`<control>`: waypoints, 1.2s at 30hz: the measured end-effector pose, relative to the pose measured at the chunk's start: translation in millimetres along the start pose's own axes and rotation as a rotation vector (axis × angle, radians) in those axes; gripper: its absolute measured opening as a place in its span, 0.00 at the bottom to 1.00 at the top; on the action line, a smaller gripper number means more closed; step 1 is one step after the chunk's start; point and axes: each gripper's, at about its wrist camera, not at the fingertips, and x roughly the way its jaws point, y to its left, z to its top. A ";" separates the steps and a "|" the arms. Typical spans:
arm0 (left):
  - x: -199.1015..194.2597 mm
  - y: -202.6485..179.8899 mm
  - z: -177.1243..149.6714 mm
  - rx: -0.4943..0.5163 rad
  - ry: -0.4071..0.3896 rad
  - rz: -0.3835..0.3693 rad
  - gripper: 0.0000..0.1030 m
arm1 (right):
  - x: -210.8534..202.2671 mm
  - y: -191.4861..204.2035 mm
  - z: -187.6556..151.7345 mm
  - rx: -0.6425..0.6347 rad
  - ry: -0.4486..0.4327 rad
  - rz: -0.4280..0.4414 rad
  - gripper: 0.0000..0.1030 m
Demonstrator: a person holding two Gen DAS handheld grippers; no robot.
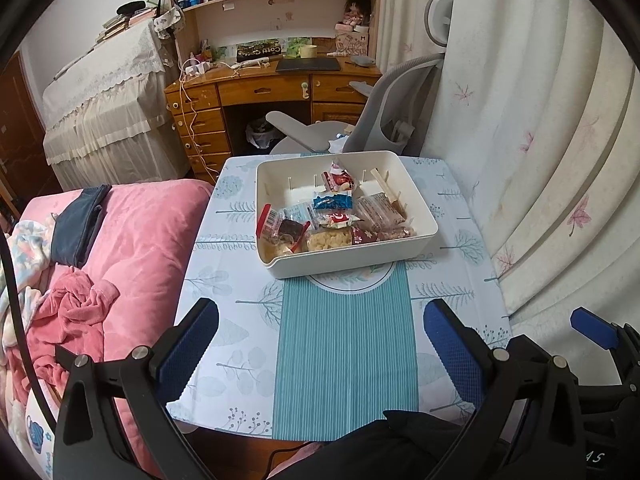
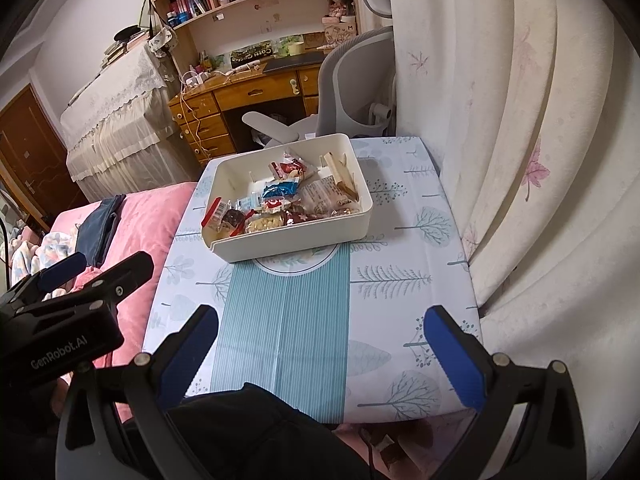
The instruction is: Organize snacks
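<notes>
A white bin (image 1: 424,216) (image 2: 362,188) stands on the small table, holding several wrapped snacks (image 1: 332,220) (image 2: 276,204), among them a blue packet (image 1: 333,201) (image 2: 280,189) and a red-edged bag (image 1: 267,221). Thin wooden dividers (image 1: 386,186) (image 2: 340,172) lean inside its far right part. My left gripper (image 1: 320,344) hovers open over the table's near end, well short of the bin, nothing between its blue pads. My right gripper (image 2: 320,344) is likewise open and empty above the near edge. The left gripper's body (image 2: 60,312) shows at the left of the right wrist view.
The table wears a pale tree-print cloth with a teal stripe (image 1: 344,344). A pink bed (image 1: 132,240) lies close on the left, a curtain (image 1: 540,140) hangs at the right. A grey chair (image 1: 360,120) and wooden desk (image 1: 256,92) stand behind the table.
</notes>
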 end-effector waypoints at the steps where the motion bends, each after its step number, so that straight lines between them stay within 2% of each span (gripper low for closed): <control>1: 1.3 0.1 -0.5 0.000 0.002 0.000 0.99 | -0.3 -0.5 0.1 -0.001 0.000 0.001 1.00; 21: 14.6 0.4 2.6 0.000 0.041 -0.002 0.99 | 7.6 0.4 -0.1 0.020 0.026 0.009 1.00; 36: 15.2 1.6 4.4 0.001 0.041 -0.003 0.99 | 19.7 -1.2 1.8 0.029 0.048 0.017 1.00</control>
